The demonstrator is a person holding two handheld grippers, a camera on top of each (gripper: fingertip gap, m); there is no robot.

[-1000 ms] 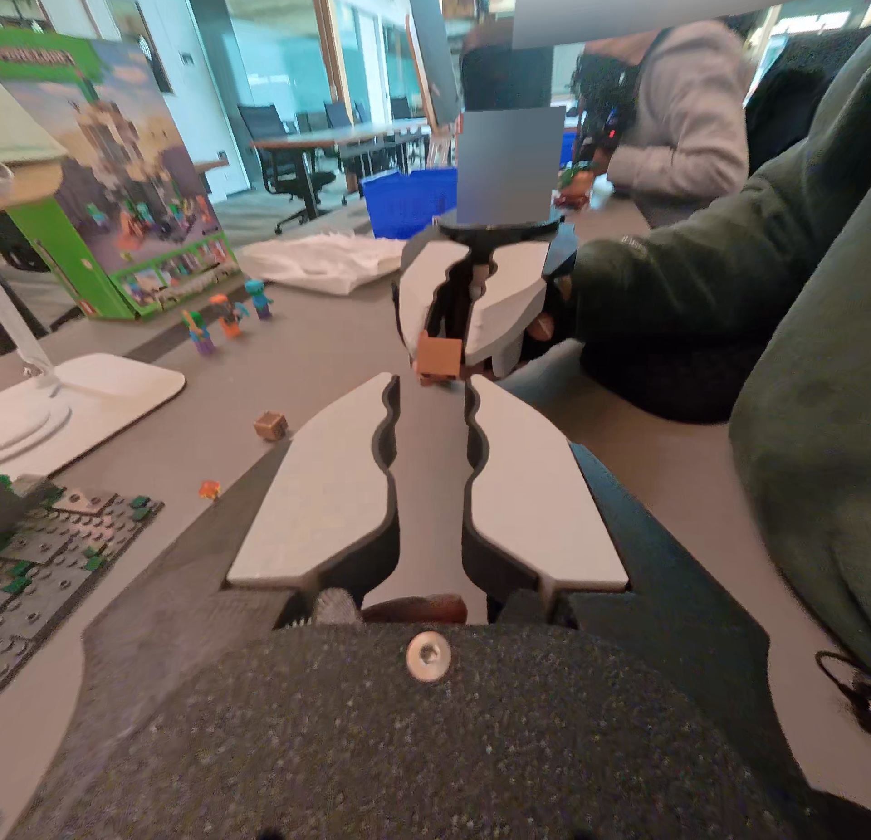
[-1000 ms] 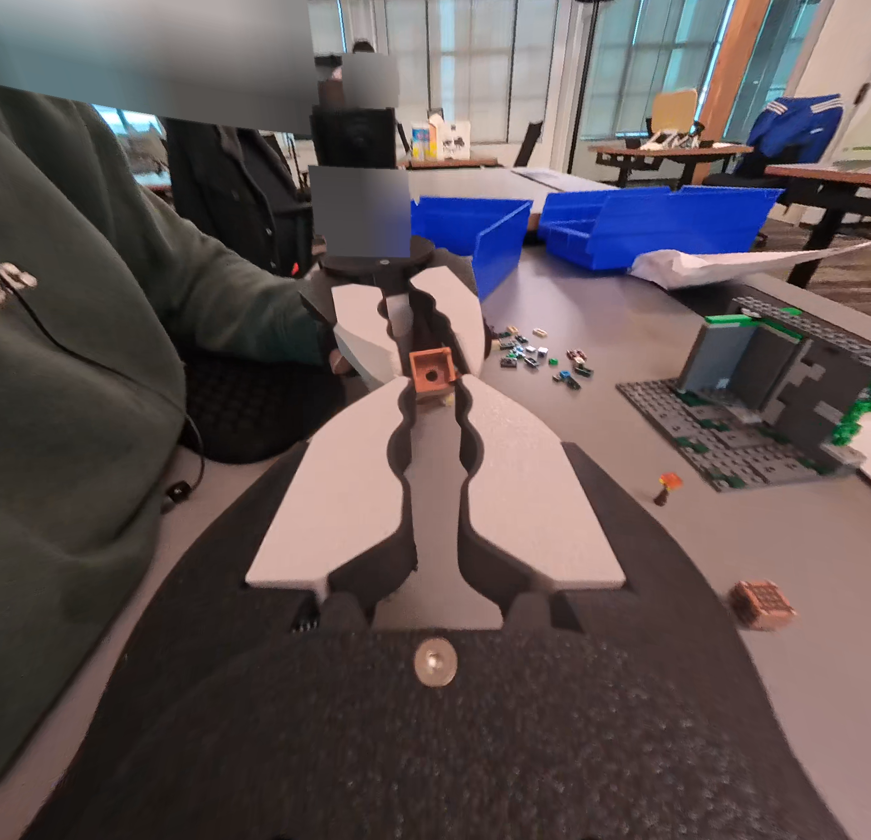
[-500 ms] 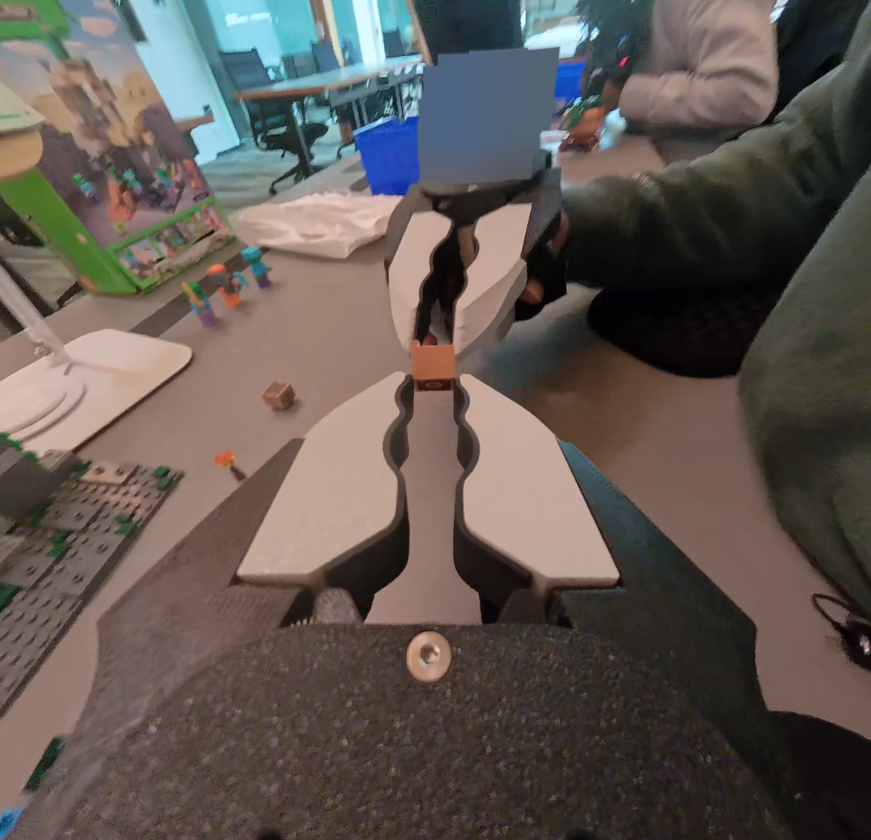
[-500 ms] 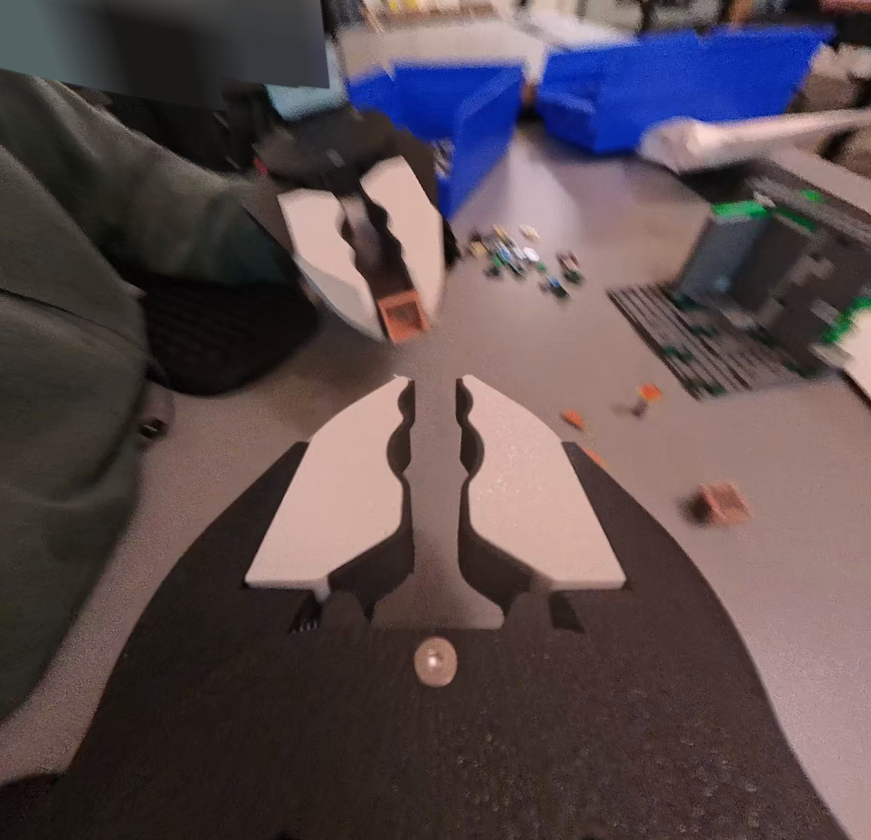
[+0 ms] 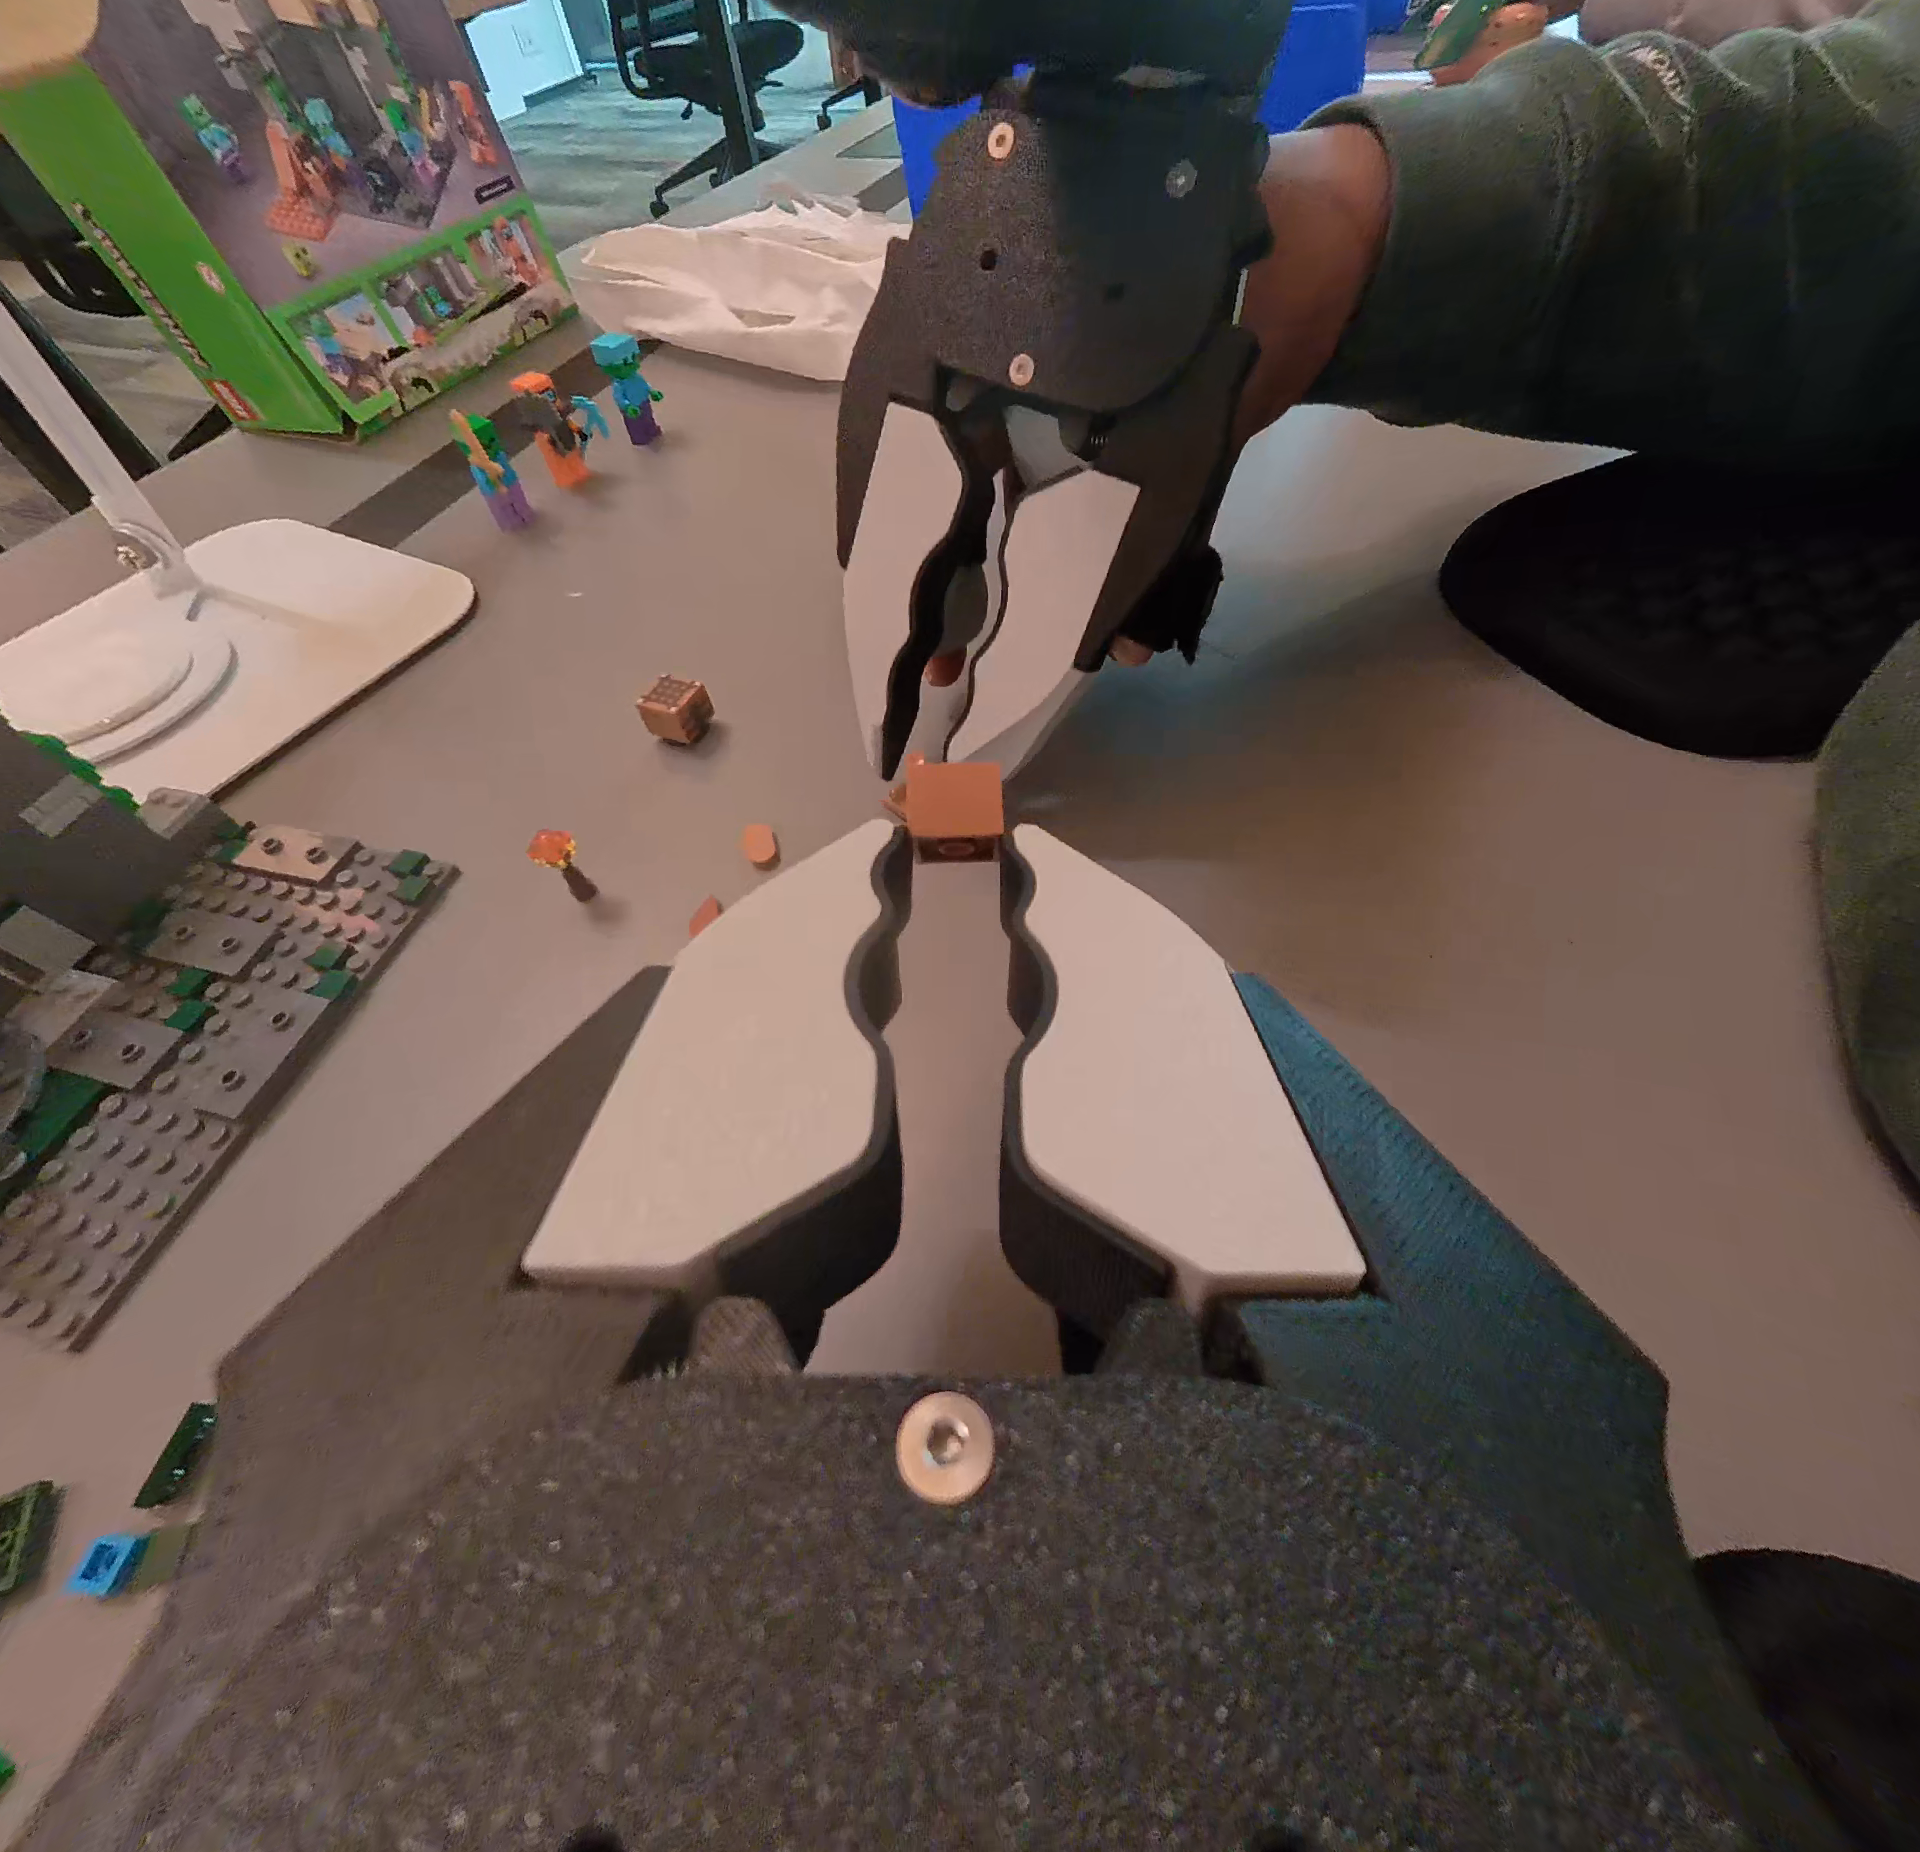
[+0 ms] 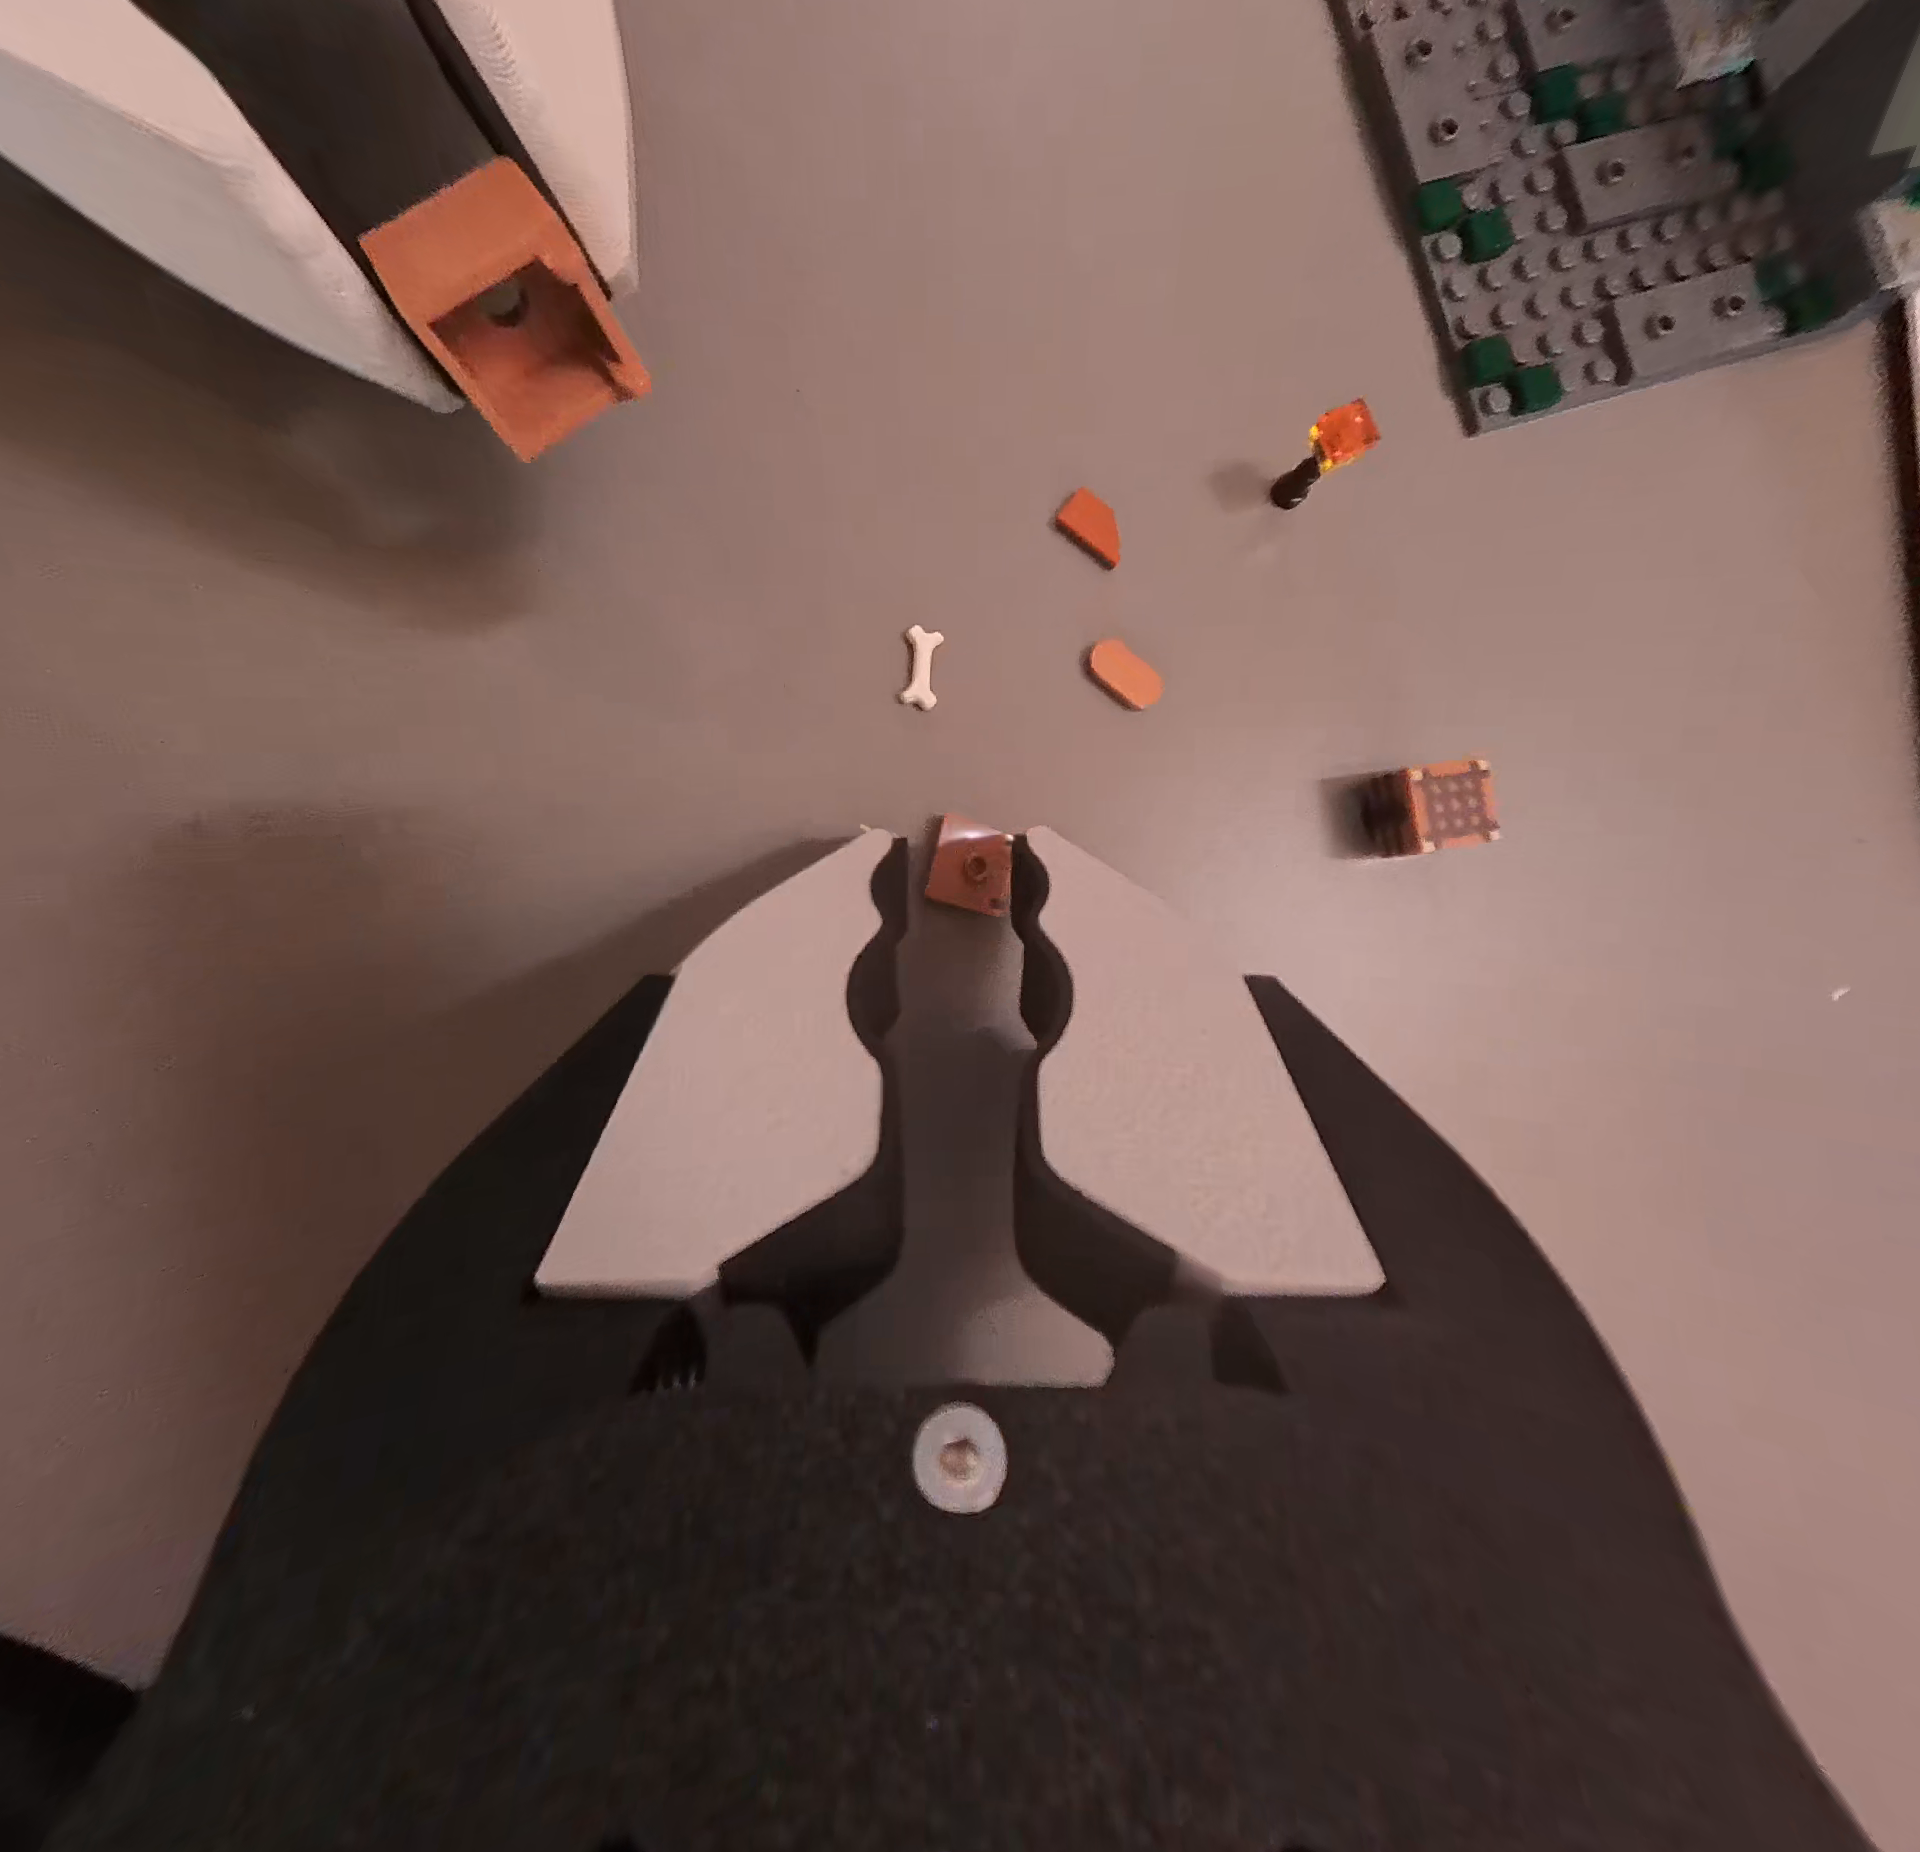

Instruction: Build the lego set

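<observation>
Left gripper: clamped on a brown hollow brick at its fingertips.
Right gripper: pointing down at the table, fingers around a small brown plate; contact on its left side is unclear.
Loose pieces: white bone, two brown tiles, torch.
Grey baseplate build: cut off at the frame edge.

Right wrist view: bone left of rounded tile; wedge tile beyond; torch near baseplate.
</observation>
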